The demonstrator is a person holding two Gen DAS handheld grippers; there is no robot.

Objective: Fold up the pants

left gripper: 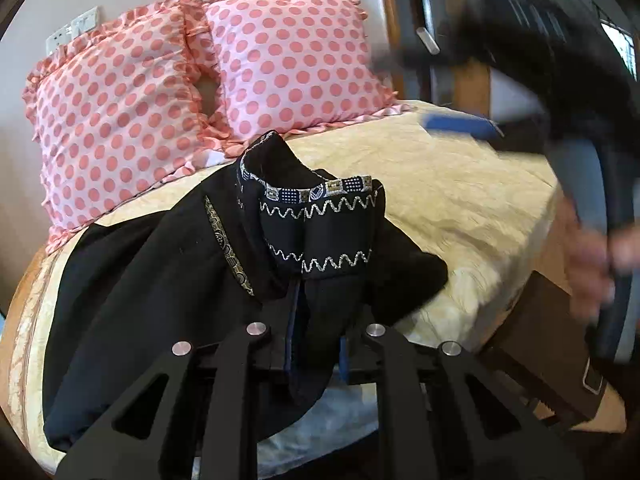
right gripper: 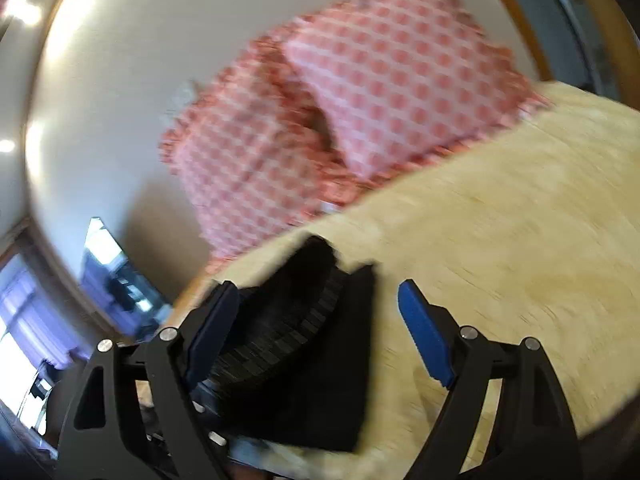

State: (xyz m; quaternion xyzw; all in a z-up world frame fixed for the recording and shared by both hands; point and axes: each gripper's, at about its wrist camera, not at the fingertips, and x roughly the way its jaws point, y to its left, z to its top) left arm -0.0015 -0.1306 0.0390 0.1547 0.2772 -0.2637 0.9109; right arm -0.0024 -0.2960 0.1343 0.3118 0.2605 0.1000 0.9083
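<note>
Left gripper (left gripper: 316,344) down at the near edge of the bed (left gripper: 460,184), fingers pinched in on a bunched fold of the pants (left gripper: 132,280), black cloth squeezed between the blue pads (left gripper: 343,354). Pants spread across the near-left part of the bed, one cuff lifted and standing up just past the gripper, showing a white zigzag stitch and a patterned band. More black cloth draped off to the left, down toward the bed's near edge. Cream bedspread stretching away beyond the pants, bare on the right side. Right gripper (left gripper: 460,124) up above the bed's right side in the left view, badly blurred, one blue pad just readable, a hand (left gripper: 592,256) behind it at the frame's edge. Two pink polka-dot pillows (left gripper: 168,96) propped at the far end of the bed, side by side and touching, against a pale wall with a switch plate (left gripper: 74,32) above them.

Right view, heavily smeared: right gripper (right gripper: 316,328) with fingers spread wide, blue pads (right gripper: 424,340) well apart, gripping nothing. Pants (right gripper: 320,360) lying under the left finger and the gap, on the bed's (right gripper: 500,220) near-left corner. Pillows (right gripper: 360,92) beyond, at the far end. Window (right gripper: 24,340) glow low left, off the bed.
</note>
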